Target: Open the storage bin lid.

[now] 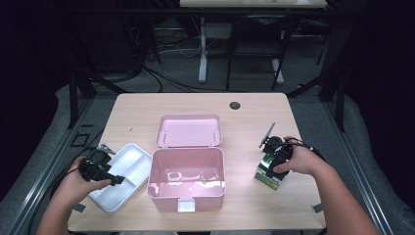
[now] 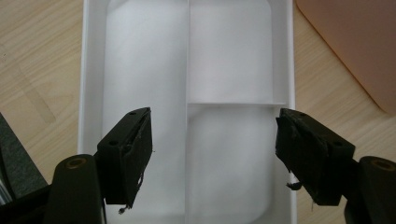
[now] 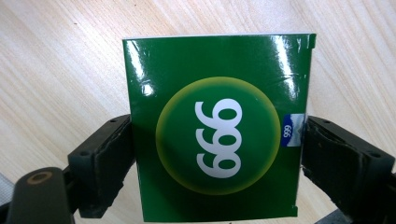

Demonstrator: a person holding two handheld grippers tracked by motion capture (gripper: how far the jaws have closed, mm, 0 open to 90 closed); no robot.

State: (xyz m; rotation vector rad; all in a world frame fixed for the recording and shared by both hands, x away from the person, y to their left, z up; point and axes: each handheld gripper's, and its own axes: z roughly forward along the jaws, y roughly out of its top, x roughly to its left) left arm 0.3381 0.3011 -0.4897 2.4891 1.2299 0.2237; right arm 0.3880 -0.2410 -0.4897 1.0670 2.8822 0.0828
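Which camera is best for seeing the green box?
The right gripper view: the green box sits large between that gripper's jaws, its "999" readable. The high view shows it small, partly behind the right gripper. The left gripper view looks at a white tray.

I saw the pale wooden table [image 1: 254, 105] lit from above, surroundings nearly black. Glare pooled inside the glossy pink plastic box [image 1: 186, 174]. The shiny green cardboard carton [image 3: 217, 126] carried white streaks. The white divided plastic tray [image 2: 91, 70] was overexposed, soft. High view was grainy.
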